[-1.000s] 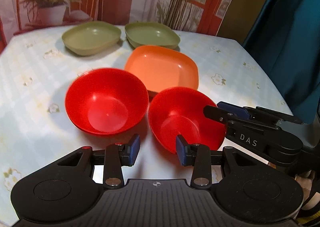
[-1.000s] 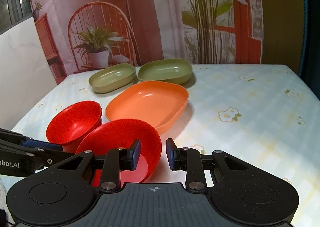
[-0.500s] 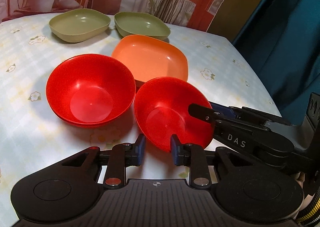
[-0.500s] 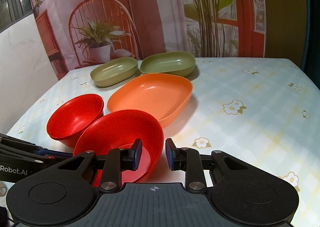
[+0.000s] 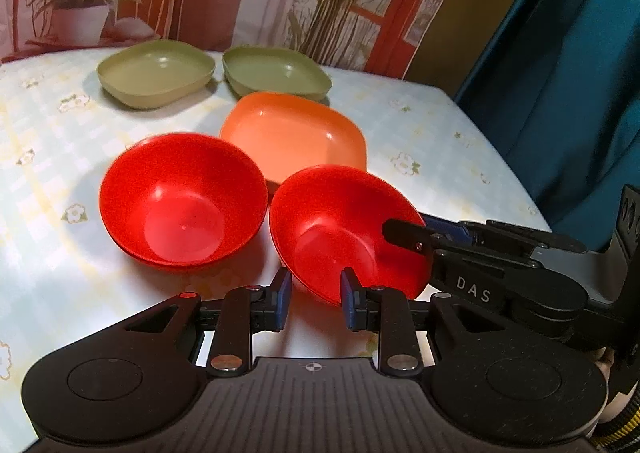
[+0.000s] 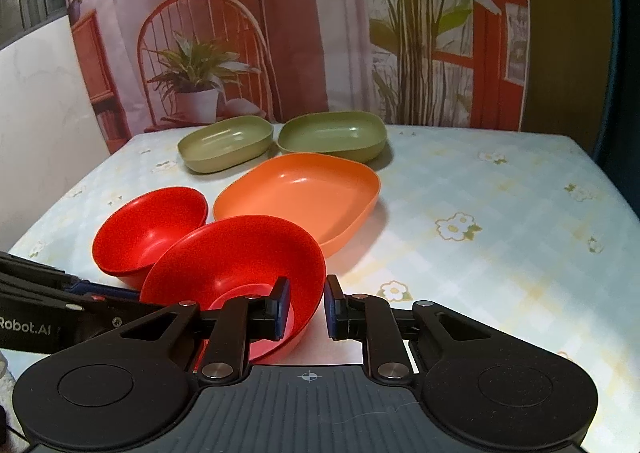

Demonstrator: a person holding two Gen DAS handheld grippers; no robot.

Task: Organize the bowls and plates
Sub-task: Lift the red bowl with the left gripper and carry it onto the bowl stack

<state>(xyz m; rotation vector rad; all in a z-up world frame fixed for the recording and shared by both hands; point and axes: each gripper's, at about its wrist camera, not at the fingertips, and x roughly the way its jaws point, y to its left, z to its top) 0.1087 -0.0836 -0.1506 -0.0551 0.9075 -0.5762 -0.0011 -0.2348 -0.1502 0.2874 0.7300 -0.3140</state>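
While both pairs of tongs have just been closing, only one has ended on a firm hold. The right gripper (image 6: 306, 297) has one pad inside the near red bowl (image 5: 340, 237) and the other outside. They have pinched its wall at the rim, and the bowl sits tilted near the table's front edge. The left gripper (image 5: 314, 295) has narrowed to a small gap. The same bowl's front edge dips between its pads, though neither pad plainly presses on it, so I read it as holding nothing.

With the bowl caught, it looks ready to be lifted, and the second red bowl (image 5: 180, 205) just beside it is probably where it nests.

Behind them, toward the table's middle, lies the orange plate (image 5: 292, 137). Two green plates (image 5: 156, 73) (image 5: 276, 71) sit side by side along the far edge.

Over the table (image 5: 440, 141) lies a pale checked cloth with small flowers. A printed backdrop (image 6: 240, 33) of a chair and potted plants hangs beyond the far edge, and a teal curtain (image 5: 580, 73) hangs off the right edge.
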